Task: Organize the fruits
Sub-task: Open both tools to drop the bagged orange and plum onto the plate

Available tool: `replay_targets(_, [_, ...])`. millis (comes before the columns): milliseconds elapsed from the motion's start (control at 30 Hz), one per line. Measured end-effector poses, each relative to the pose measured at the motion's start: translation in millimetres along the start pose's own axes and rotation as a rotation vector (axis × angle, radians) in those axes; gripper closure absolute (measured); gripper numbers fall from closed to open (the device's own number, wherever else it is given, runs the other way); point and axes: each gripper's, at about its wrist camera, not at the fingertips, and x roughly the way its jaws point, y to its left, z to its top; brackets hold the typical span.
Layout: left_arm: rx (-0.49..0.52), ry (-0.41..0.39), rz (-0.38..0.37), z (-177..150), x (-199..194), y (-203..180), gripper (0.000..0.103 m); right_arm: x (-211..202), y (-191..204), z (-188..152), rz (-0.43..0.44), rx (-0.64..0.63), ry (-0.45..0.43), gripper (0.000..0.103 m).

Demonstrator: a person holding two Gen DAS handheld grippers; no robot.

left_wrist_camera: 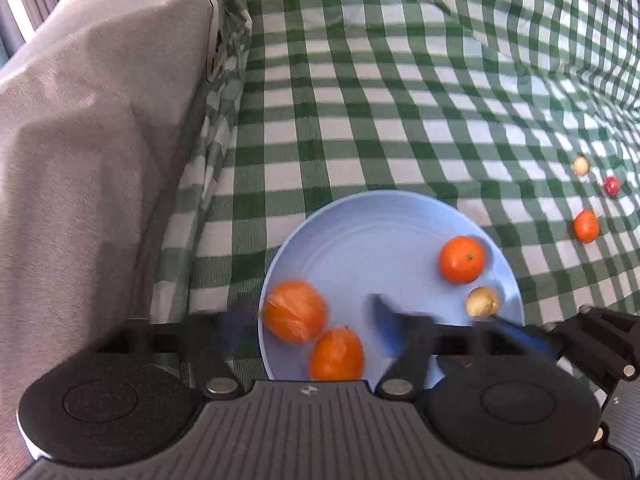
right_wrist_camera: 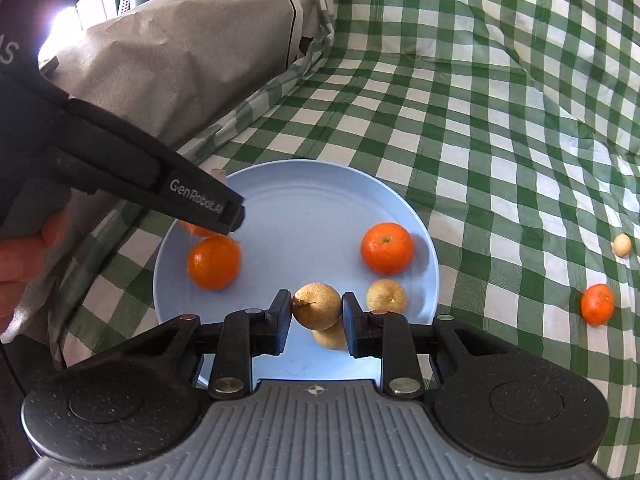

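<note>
We read the step in hand as delivery to the blue plate (right_wrist_camera: 304,208), which sits on the green-checked cloth (right_wrist_camera: 500,128) beside a grey wrapped bundle (right_wrist_camera: 180,52).

Right gripper (right_wrist_camera: 316,308): fingers narrow, a brown longan-like fruit (right_wrist_camera: 317,305) between the pads, held low over the near part of the plate. Whether the pads press on it or have just let go we cannot tell; contact looks present on both sides. A second such fruit (right_wrist_camera: 332,336) lies directly beneath it, a third (right_wrist_camera: 386,296) just to its right, near a mandarin (right_wrist_camera: 386,248).

Left gripper (left_wrist_camera: 316,320): fingers spread wide, nothing between them that is gripped. Two mandarins sit between the spread fingers at the plate's left side, one (left_wrist_camera: 295,311) touching the other (left_wrist_camera: 337,354); both are blurred, so we judge them freshly dropped and perhaps rolling.

Not yet collected, on the cloth well apart from the plate: one mandarin (left_wrist_camera: 586,226), one small red fruit (left_wrist_camera: 611,186), one pale round fruit (left_wrist_camera: 581,165).

Next move, our judgement:
- Right: open fully and lift clear without nudging the fruit below.
- Left: withdraw upward, keeping fingers off the two mandarins near the rim.
- Then either hand goes to the three loose fruits; the small ones call for a narrow, centred pinch.
</note>
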Motion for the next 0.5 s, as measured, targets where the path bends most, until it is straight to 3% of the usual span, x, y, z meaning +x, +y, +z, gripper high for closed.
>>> replay_targets(67, [-0.016,-0.052,0.009,-3.4,-15.2,1.4,0.0,-5.8,-1.2,2.2,0.0,0.001,-0.002,0.034])
replay_targets(167, [-0.002,-0.044,-0.01,-11.5,-35.0,0.9,0.0,-24.8,-0.6,-0.6,-0.021,0.003,-0.012,0.016])
replay_targets(367, [-0.023,-0.043,-0.01,-51.5,-84.0,2.8,0.0,-77.7,3.0,-30.3,0.0,0.032,0.004,0.011])
replay_targets(500, [-0.066,-0.048,-0.022,-74.1,-112.2,5.9,0.0,-109.9,9.0,-50.4,-0.031,0.056,-0.023,0.01])
